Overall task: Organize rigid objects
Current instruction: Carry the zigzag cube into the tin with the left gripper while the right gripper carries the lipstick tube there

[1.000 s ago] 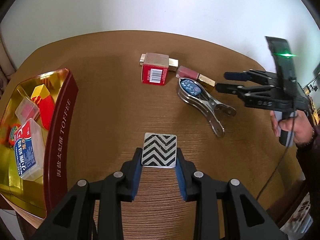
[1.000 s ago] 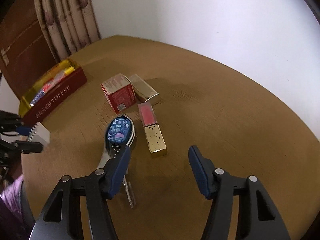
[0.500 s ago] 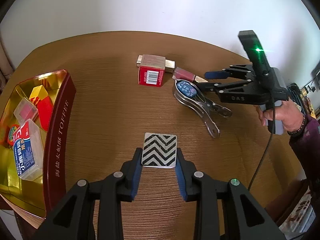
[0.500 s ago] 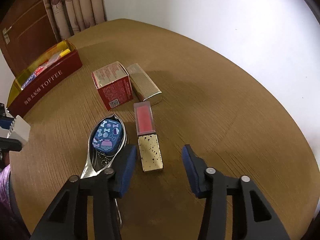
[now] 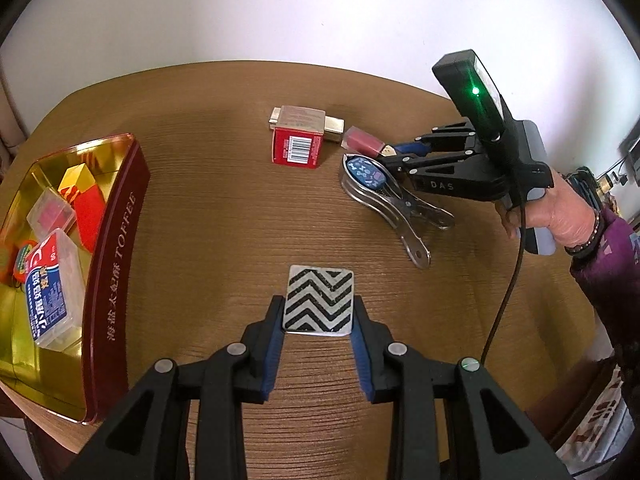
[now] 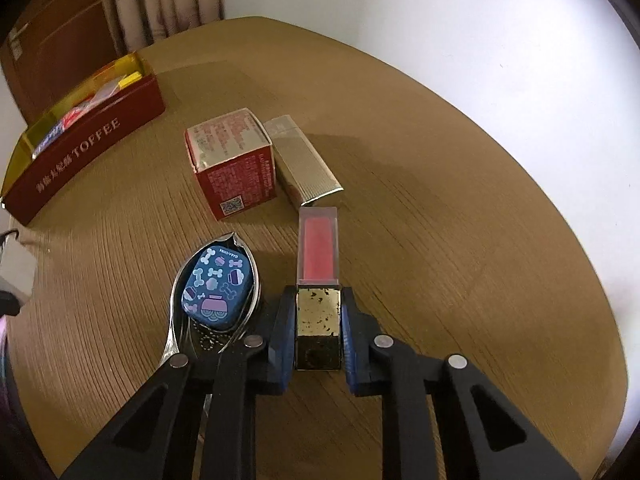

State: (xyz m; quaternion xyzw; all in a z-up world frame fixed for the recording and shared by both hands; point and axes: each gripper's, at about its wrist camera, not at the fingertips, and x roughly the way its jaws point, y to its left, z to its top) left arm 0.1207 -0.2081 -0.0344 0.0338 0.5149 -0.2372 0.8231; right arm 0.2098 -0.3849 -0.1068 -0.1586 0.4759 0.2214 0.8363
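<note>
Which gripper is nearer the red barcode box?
Right. The right gripper is shut on the lipstick just beside the red barcode box; the left gripper holds the chevron tile farther back.

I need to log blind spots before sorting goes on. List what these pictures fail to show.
- Left wrist view: the gold end of the lipstick is hidden by the right tongs.
- Left wrist view: the toffee tin is cut off by the left edge, so part of its contents is unseen.
- Right wrist view: the metal clip has its handles hidden under the tongs' left arm.
</note>
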